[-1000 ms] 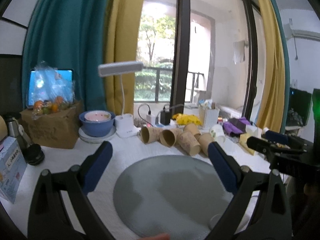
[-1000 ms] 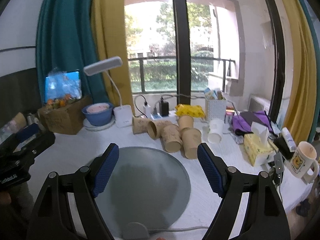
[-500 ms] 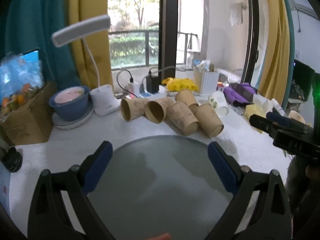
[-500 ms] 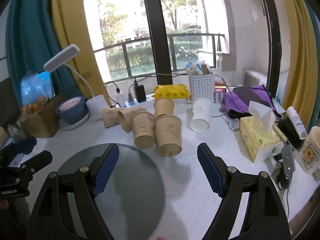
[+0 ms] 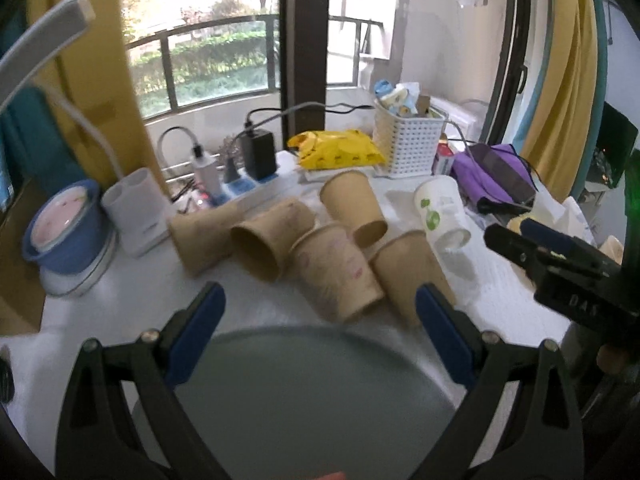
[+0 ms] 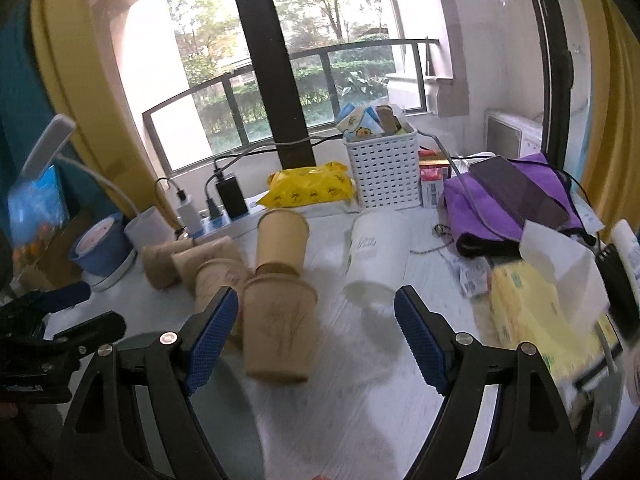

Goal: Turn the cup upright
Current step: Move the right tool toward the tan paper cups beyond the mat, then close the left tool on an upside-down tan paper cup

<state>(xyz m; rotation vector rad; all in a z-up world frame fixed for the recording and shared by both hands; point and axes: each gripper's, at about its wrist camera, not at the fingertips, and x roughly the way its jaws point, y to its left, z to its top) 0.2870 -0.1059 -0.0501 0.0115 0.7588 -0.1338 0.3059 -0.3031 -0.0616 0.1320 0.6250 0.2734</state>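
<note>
Several brown paper cups lie on their sides in a cluster on the white table, among them one (image 5: 334,268) just ahead of my left gripper (image 5: 318,326) and one (image 6: 278,330) near my right gripper's left finger. A white paper cup (image 5: 440,210) lies on its side to their right; it also shows in the right wrist view (image 6: 376,258). My left gripper is open and empty above a round grey mat (image 5: 304,404). My right gripper (image 6: 316,338) is open and empty, with the white cup just beyond its jaws.
A white basket (image 6: 384,170), a yellow packet (image 6: 308,188), a power strip with chargers (image 5: 244,184), a desk lamp base (image 5: 138,210) and a blue bowl (image 5: 60,232) line the back. A tissue box (image 6: 532,312) and purple cloth (image 6: 500,204) lie right.
Both grippers have moved forward towards the cups and tilted downward. The right gripper has shifted right, off the grey mat, towards the white cup. Both stay open.
</note>
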